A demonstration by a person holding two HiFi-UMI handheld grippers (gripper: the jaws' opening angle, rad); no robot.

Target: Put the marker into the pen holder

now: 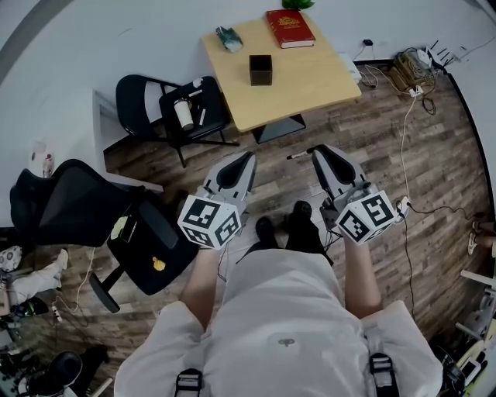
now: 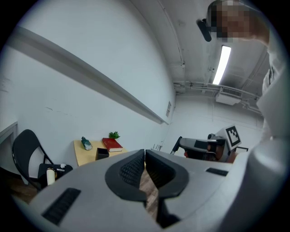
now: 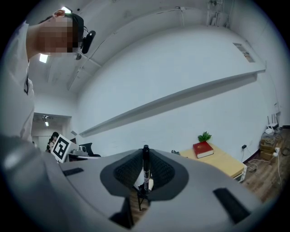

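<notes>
**Currently: marker clamped in the right hand-held gripper, far from the pen holder**

Clamped between the jaws of the right hand-held gripper (image 3: 145, 156) is a black marker (image 3: 145, 168). It stands upright in the right gripper view, with its tip poking out past the jaw pads. From the head view, the same marker (image 1: 297, 156) sticks out sideways from the right hand-held gripper (image 1: 318, 151), towards the person's left.

The left hand-held gripper (image 2: 145, 156) has its jaws pressed together at the tips with nothing between them; only wooden floor shows through the slit lower down. In the head view the left hand-held gripper (image 1: 249, 156) hangs beside the right one, both over the wooden floor (image 1: 372, 147) just ahead of the person's dark shoes (image 1: 301, 214).

Farther out, well apart from both grippers, stands a small light-wood table (image 1: 318, 77). Near its middle sits the pen holder (image 1: 260, 70), a black square box open at the top. At the back edge lies a red book (image 1: 290, 28), with a green plant (image 1: 297, 4) just behind it. A teal object (image 1: 229, 38) rests near the back left corner.

Left of the table is a black folding chair (image 1: 139, 97) with a white cup (image 1: 184, 113) on its seat, and a black office chair (image 1: 70, 201) stands nearer the person. Cables (image 1: 411, 66) lie tangled on the floor to the right of the table.
</notes>
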